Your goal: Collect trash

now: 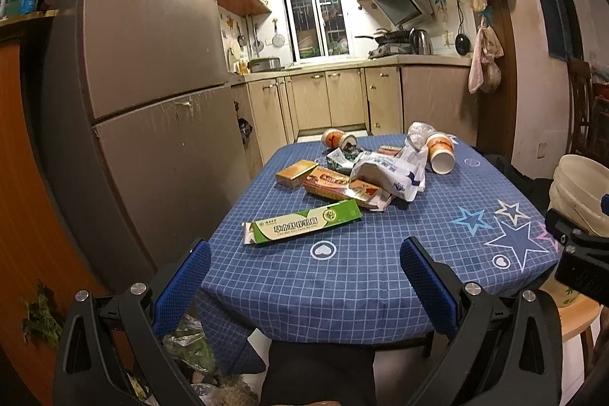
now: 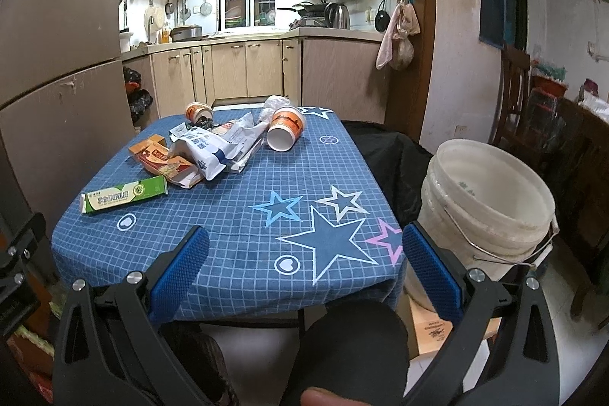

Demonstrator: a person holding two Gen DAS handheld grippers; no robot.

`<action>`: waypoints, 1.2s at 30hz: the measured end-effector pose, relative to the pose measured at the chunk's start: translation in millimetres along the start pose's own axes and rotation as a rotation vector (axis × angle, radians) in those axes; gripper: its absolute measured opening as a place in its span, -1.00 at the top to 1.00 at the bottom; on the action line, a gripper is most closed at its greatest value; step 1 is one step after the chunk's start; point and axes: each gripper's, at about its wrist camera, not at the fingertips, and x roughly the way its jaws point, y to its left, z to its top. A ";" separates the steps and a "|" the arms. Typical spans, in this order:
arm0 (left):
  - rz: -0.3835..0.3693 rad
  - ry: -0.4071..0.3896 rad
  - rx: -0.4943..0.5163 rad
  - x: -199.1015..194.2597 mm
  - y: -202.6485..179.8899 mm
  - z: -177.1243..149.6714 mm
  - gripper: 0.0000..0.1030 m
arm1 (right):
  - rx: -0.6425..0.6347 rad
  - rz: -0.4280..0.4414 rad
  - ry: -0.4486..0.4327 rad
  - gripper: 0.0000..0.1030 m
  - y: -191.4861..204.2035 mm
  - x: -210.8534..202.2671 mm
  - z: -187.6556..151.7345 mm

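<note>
Both claws spread wide, empty: left claw (image 1: 304,276) and right claw (image 2: 304,265) hover off the near worktop (image 2: 228,253) edge, likely staging. Green-white carton (image 1: 302,223) lies alone at 11 o'clock, nearest. Remaining trash heap (image 1: 373,174) plus tipped paper cup (image 2: 285,132) at 12. White bucket (image 2: 491,204) at 3, beside worktop; near half bare.

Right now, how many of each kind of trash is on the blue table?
Paper cups: 2, one, one
Green box: 1
Orange and red boxes: 2 clearly seen, one, one
White crumpled wrappers: 1 pile, pieces too tangled to count
Total: at least 6
</note>
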 end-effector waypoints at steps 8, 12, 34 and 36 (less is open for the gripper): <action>0.010 0.034 -0.008 17.1 -0.1 0.4 -0.93 | 0.005 0.008 -0.051 -0.91 1.9 5.2 4.7; 0.014 0.052 -0.008 25.3 -0.5 0.8 -0.93 | 0.012 0.026 -0.047 -0.91 1.0 10.3 6.7; -0.075 0.208 0.013 128.0 51.6 -5.3 -0.93 | -0.045 0.334 0.162 -0.91 33.7 105.3 43.0; -0.167 0.211 0.068 147.9 56.8 3.0 -0.93 | -0.048 0.352 0.177 -0.91 34.6 115.3 46.1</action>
